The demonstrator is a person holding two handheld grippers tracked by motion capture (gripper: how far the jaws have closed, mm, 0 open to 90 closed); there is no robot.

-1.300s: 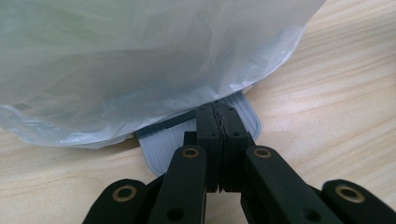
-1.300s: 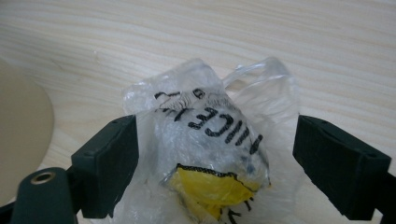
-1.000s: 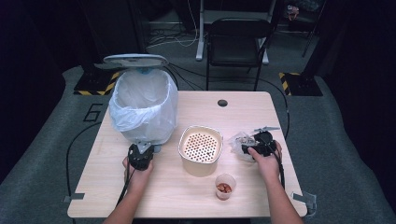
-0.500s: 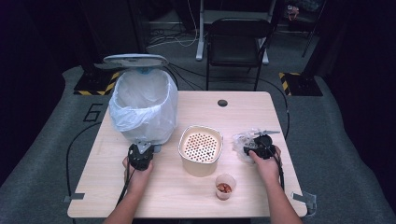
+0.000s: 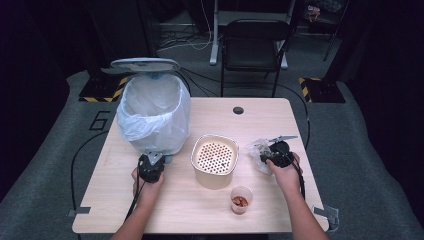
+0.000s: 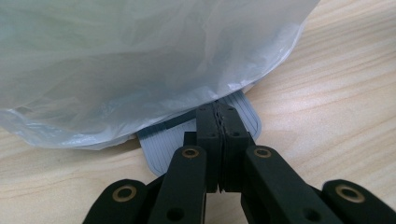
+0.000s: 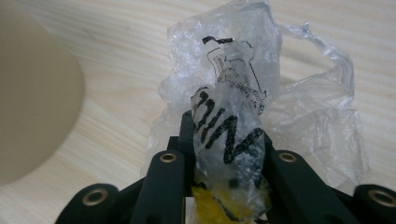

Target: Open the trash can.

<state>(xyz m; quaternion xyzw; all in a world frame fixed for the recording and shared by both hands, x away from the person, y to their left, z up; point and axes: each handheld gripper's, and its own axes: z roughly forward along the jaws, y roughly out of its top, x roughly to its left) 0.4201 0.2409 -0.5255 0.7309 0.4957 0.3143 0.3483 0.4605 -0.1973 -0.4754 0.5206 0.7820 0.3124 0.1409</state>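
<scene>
A crumpled clear plastic bag (image 7: 289,112) with black print and something yellow inside lies at the table's right, also seen from above as the bag (image 5: 256,149). My right gripper (image 7: 226,135) has just been closing and is now shut on a fold of it; from above, the right gripper (image 5: 264,158) points left. My left gripper (image 6: 223,114) is shut with nothing between its jaws. Its tips rest over the grey ribbed pedal (image 6: 161,147) under the bin's liner (image 6: 140,56). In the high view the left gripper (image 5: 153,157) sits at the foot of the white-lined bin (image 5: 155,112).
A beige tub with a perforated lid (image 5: 215,157) stands mid-table, and its side (image 7: 32,102) lies close to the bag. A small cup of reddish bits (image 5: 241,200) sits near the front edge. The bin's lid (image 5: 145,65) is up. A black chair (image 5: 255,45) stands beyond the table.
The right gripper's jaws have closed on the plastic bag, which now looks more bunched up. The left hand and gripper have not moved.
</scene>
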